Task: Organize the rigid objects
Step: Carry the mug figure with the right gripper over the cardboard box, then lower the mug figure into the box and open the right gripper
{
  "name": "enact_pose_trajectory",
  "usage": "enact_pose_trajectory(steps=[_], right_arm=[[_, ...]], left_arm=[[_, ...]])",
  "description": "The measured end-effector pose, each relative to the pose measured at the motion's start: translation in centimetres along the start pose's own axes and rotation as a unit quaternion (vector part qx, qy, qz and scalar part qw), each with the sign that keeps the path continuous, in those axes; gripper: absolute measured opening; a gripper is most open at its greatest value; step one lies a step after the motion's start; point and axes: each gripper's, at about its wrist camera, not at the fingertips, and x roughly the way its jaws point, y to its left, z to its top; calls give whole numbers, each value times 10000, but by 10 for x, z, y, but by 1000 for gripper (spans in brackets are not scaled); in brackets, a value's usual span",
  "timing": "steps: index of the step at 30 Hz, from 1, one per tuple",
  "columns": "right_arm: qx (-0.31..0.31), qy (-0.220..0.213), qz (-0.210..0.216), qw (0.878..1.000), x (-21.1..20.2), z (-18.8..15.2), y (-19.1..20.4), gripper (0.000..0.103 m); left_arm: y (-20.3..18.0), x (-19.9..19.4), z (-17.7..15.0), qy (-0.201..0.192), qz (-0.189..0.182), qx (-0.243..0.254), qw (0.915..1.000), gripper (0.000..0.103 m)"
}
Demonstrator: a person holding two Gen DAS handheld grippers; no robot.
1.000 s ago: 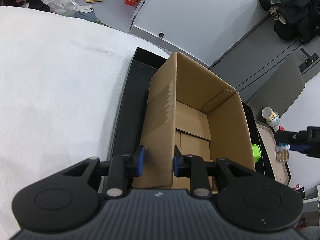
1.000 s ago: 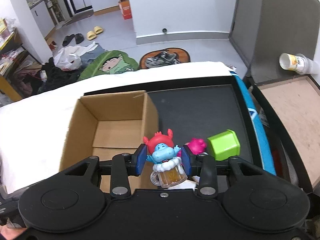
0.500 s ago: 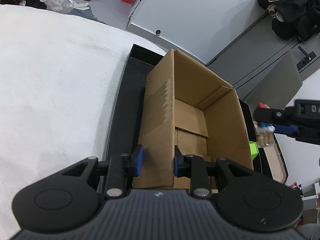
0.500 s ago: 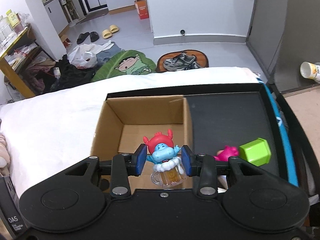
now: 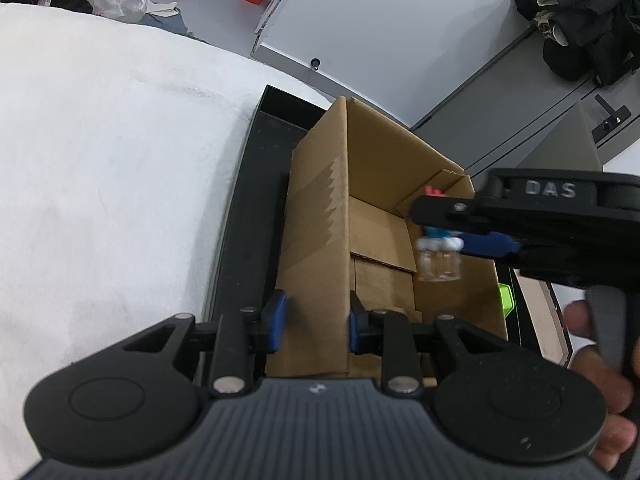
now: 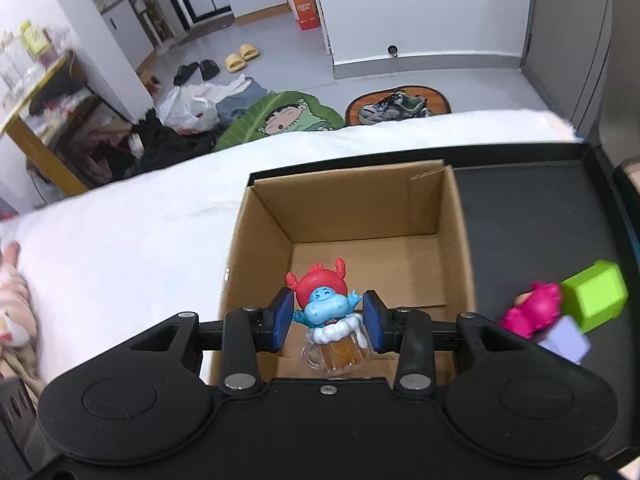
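Upright toy figure (image 6: 334,320), above cardboard box (image 6: 260,248)

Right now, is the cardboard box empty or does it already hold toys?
Empty: the cardboard box shows only bare floor flaps; the toy figure sits in the right claw.

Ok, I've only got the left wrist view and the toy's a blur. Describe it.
Observer: A blue figurine with a red crab hat, sitting in a clear mug. The right gripper's fingers clamp its sides.
Operator: Check the box floor under it.
Observer: The cardboard box has a bare floor, nothing inside.
Operator: List what's outside the box.
Observer: A pink toy, a green block and a lilac block, bunched on the black tray to the right of the box.
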Motion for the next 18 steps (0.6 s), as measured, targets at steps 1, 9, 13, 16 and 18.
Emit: enact_pose_trajectory(steps=[1, 9, 13, 16, 18], right_arm=[[65, 22, 27, 10000, 3, -1, -1, 38], [488, 89, 297, 9983, 22, -6, -7, 38], [669, 92, 342, 9971, 25, -9, -11, 38], [819, 69, 387, 9959, 29, -9, -13, 38], [856, 37, 391, 9956, 31, -7, -12, 38]], left_arm=[[0, 0, 0, 1, -2, -3, 10000, 28], [1, -1, 0, -11, -7, -5, 10000, 28], [1, -1, 0, -6, -6, -17, 10000, 28], [1, -1, 0, -4, -7, -19, 10000, 28], [1, -1, 0, -5, -9, -19, 10000, 28]])
